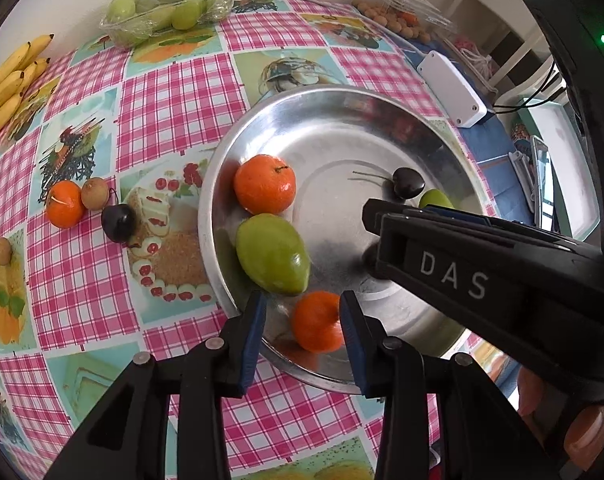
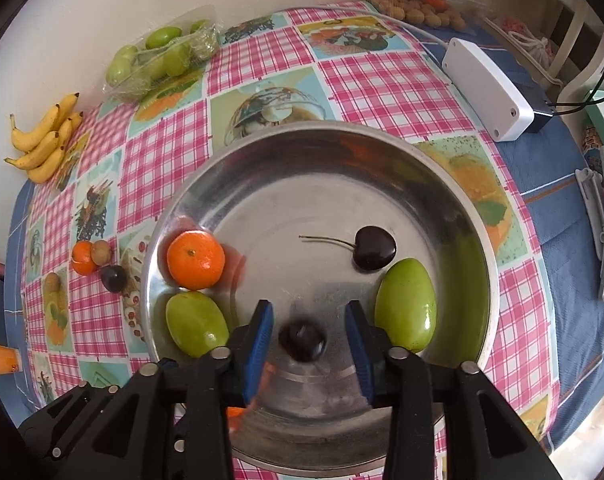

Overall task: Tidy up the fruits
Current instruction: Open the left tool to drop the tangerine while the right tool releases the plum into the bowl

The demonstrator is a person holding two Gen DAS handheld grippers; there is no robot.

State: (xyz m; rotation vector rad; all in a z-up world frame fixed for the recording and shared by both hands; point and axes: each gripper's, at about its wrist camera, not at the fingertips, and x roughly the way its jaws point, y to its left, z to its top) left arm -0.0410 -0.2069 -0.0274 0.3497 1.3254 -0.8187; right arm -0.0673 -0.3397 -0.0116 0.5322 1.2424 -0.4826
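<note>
Left tongs [image 1: 302, 322] apart, over near rim of the round shiny metal tray; a blurred small orange mandarin [image 1: 317, 321] sits between the blue pads, touching the right pad at most, not clamped. Right tongs [image 2: 307, 336] also apart, above tray floor, a blurred dark cherry [image 2: 302, 339] in the gap, clear of both pads.

Bench with pink-checked, fruit-print cloth [image 2: 385, 76] carries everything. Metal tray [image 2: 302, 152] mid-bench. Clear plastic punnet of green fruit [image 1: 168, 8] at far edge, bunch of yellow bananas [image 1: 10, 80] far left, white plastic box with cable [image 2: 487, 88] far right.

In tray, left side: green oval mango-like fruit [image 1: 273, 254] just beside a larger orange mandarin [image 1: 264, 184]. Right side: second green oval fruit [image 2: 406, 304] touching or just beside a stemmed dark cherry [image 2: 374, 249].

On the cloth left of tray: third orange mandarin [image 1: 65, 204] touching a small brown longan [image 1: 95, 193], another dark cherry [image 1: 118, 223] just beside them. Lone brown longan [image 1: 2, 251] further left, apart.
</note>
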